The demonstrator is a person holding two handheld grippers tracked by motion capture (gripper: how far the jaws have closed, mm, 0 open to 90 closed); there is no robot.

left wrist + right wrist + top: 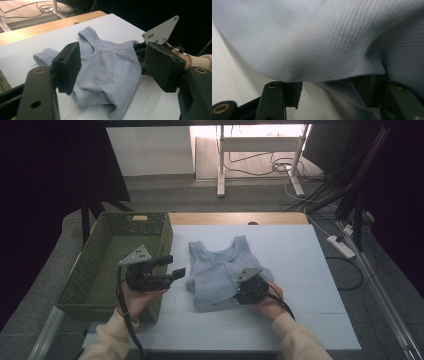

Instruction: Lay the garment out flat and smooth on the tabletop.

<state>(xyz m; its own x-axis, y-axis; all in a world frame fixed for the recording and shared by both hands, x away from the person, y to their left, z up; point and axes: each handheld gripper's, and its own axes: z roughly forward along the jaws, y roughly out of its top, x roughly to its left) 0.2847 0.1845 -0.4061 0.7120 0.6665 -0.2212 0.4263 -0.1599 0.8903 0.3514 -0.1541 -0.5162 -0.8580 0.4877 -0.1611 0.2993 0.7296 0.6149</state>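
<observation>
Tank top (220, 272), pale blue ribbed, lies rumpled on white table sheet (300, 270), straps pointing away from person, just right of green woven basket (107, 265) at table's left edge. R gripper (246, 289) is at garment's right hem; fabric drapes over and between its jaws (324, 50), but can't tell if pads press it. L gripper (172, 267) hovers betw. basket & top, jaws apart, nothing in them.
</observation>
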